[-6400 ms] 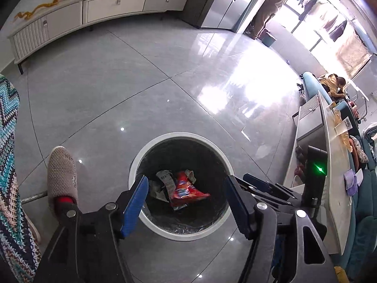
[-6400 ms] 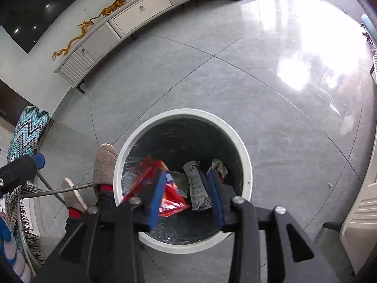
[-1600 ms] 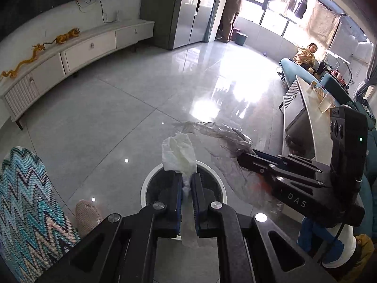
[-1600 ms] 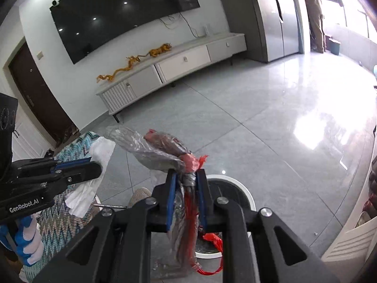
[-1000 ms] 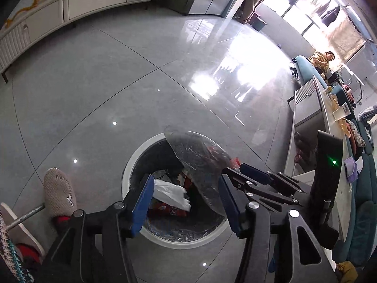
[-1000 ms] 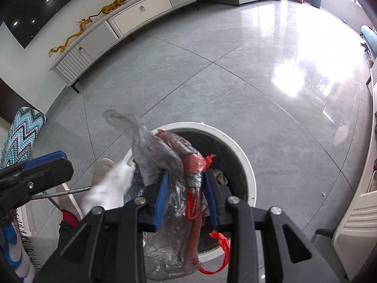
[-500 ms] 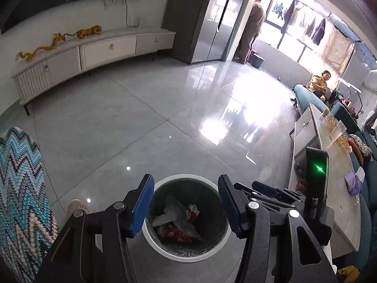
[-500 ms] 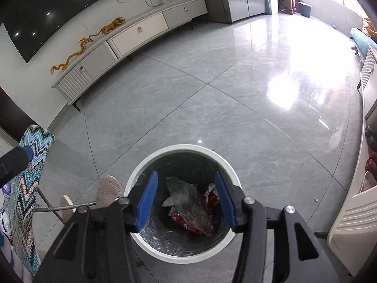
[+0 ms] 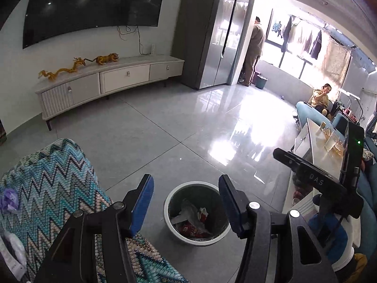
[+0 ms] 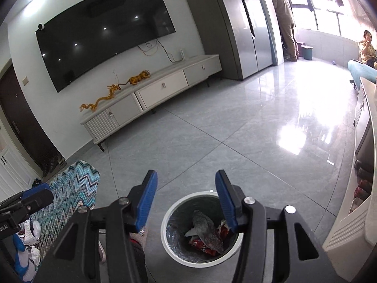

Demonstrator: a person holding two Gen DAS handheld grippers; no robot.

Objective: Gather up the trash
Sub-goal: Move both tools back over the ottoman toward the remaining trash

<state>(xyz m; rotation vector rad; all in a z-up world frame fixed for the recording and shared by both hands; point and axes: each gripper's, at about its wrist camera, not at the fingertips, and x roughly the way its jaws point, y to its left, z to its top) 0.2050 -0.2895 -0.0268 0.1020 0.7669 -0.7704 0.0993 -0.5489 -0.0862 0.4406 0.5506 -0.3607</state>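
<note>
Trash (image 10: 207,232) sits in the bin (image 10: 169,247) at bottom centre of both views. The left gripper (image 9: 186,202) and right gripper (image 10: 186,198) both stand open and empty above it. To do the next step well, I would turn toward the zigzag cloth (image 9: 59,179) at lower left and pick scraps one at a time, gripping each fully before lifting. Only the left view shows a purple scrap (image 9: 8,200) on that cloth; only the right view shows a shoe (image 10: 141,233) just beside the bin.
</note>
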